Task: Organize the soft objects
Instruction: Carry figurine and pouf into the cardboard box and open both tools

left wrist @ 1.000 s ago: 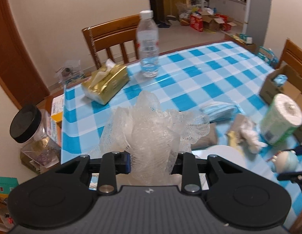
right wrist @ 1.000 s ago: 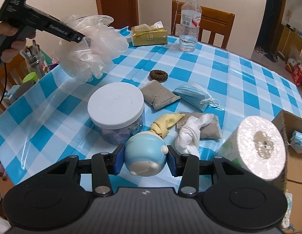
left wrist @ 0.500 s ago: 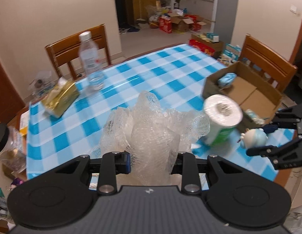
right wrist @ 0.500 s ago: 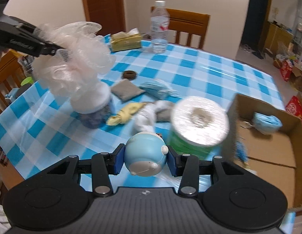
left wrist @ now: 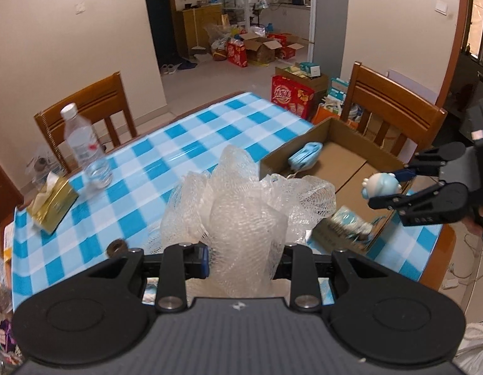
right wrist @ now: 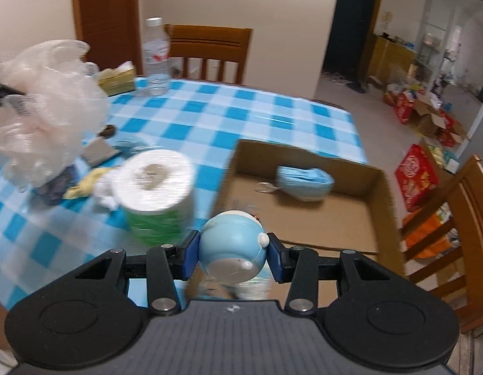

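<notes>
My left gripper [left wrist: 243, 259] is shut on a white mesh bath pouf [left wrist: 241, 200], held above the checked table; the pouf also shows in the right wrist view [right wrist: 44, 109]. My right gripper [right wrist: 232, 257] is shut on a small blue round toy [right wrist: 232, 245], held over the near edge of an open cardboard box [right wrist: 378, 187]. In the left wrist view the right gripper [left wrist: 394, 189] holds the toy [left wrist: 381, 184] above the box [left wrist: 360, 143]. A blue face mask [right wrist: 303, 179] lies inside the box.
A toilet roll [right wrist: 154, 184] stands left of the box. A water bottle [left wrist: 85, 150], a gold tissue pack [left wrist: 52, 204], a brown hair tie [left wrist: 116, 247] and small cloth items [right wrist: 94, 153] are on the table. Wooden chairs [left wrist: 394, 106] stand around it.
Both grippers have swung right toward the cardboard box with their objects. The blue toy is now over the box's near edge, and the pouf is closer to the box.
</notes>
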Demonstrator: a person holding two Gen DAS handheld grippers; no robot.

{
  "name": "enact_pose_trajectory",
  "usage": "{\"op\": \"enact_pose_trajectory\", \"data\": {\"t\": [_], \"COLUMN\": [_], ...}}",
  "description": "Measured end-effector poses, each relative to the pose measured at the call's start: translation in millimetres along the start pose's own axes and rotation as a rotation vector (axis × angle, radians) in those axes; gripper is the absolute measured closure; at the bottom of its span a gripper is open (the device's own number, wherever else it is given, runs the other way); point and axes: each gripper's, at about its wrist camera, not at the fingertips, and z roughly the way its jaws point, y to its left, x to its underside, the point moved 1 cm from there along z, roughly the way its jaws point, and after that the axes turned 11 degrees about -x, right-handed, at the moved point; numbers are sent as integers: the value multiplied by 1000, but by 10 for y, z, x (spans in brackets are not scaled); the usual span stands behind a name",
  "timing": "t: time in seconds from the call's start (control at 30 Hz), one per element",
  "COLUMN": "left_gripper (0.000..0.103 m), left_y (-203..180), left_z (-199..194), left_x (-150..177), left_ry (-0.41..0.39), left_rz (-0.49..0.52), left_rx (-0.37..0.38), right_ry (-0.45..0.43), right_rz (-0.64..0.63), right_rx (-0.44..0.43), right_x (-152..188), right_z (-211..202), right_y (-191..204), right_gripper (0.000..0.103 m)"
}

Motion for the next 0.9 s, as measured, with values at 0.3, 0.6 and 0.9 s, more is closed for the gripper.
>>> {"op": "enact_pose_trajectory", "data": {"t": [0.3, 0.6, 0.9], "left_gripper": [74, 74, 74], "left_y": [-636, -1239, -1879], "left_z": [217, 534, 1018], "left_x": [-351, -757, -1156], "left_ry": [-3, -9, -9], "left_rz": [25, 70, 117], "left_rx": [8, 54, 126], "right_ry": [-15, -34, -57], "right_rz": [33, 70, 77], "right_rx": [29, -17, -31], "right_x": [190, 360, 542], "right_z": [111, 9, -131], "right_y": [-590, -739, -834], "right_gripper": [11, 2, 0]}}
